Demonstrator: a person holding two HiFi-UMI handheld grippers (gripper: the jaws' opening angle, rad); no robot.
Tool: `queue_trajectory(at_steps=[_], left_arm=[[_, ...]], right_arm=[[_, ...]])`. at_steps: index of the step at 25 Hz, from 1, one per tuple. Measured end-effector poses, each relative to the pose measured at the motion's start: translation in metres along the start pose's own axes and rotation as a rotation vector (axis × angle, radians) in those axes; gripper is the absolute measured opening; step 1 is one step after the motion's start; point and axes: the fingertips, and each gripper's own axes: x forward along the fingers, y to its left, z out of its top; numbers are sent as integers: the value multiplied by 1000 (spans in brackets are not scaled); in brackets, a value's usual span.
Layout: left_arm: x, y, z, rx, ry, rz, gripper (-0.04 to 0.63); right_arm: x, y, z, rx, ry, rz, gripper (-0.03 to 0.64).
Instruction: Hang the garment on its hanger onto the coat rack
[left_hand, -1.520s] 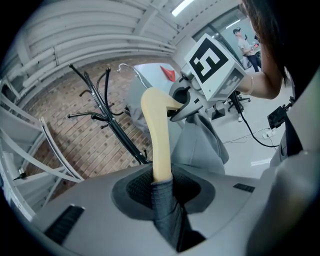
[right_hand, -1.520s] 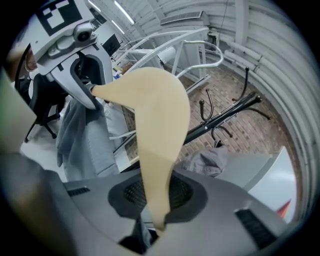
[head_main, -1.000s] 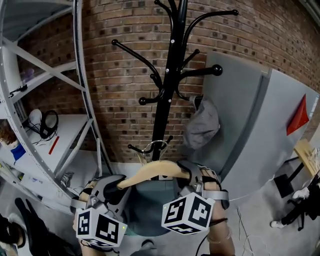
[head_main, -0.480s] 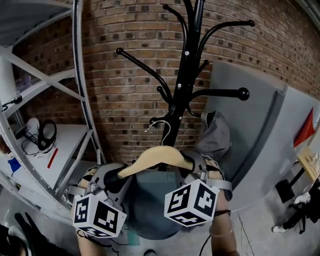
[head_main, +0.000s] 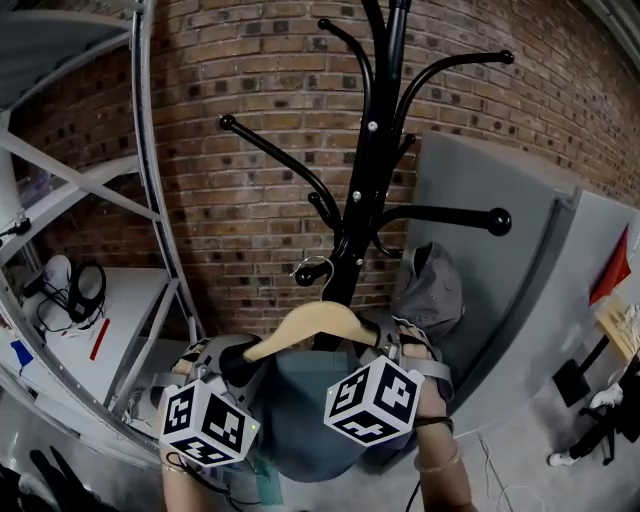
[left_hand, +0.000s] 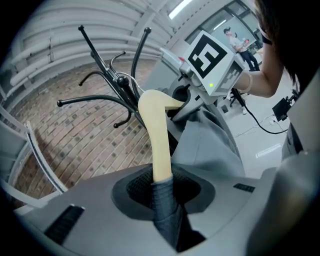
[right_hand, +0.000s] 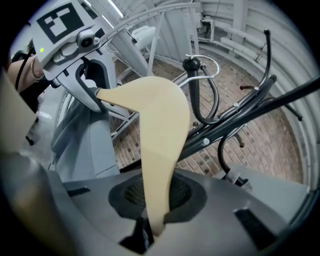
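Your left claw (left_hand: 162, 186) is pinching the left end of the wooden hanger (head_main: 310, 322), with a bit of the grey garment (head_main: 300, 410) squeezed in too. Your right claw (right_hand: 155, 200) is pinching the bare wood at the right end. The hanger sits level between them, close to you, and the garment hangs down from it. Its wire hook (right_hand: 205, 57) is up at the round knob of a low peg (right_hand: 191, 65) on the black coat rack (head_main: 375, 150), which stands by the far brick wall (head_main: 250, 90). I cannot tell if the hook is over the knob yet. Keep both ends at the same height so the hook does not tip. Lift a little, slide the hook past the knob and along the peg, then lower it gently. Stay clear of the grey cap (head_main: 430, 290) hanging to the right. Open your claws only when the peg holds the weight.
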Motion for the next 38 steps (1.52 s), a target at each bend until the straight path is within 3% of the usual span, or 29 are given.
queue_trajectory(at_steps=[7, 17, 30, 38], left_arm=[[26, -8, -15, -46, 15, -45, 91], [52, -17, -21, -43, 28, -65, 91], [67, -10, -16, -5, -6, 39, 91], [56, -2, -4, 23, -31, 114, 139]], right_arm=[[23, 8, -14, -4, 38, 6, 58], [38, 13, -35, 7, 74, 8, 58], [33, 18, -27, -7, -7, 5, 60], [20, 20, -22, 7, -56, -21, 78]])
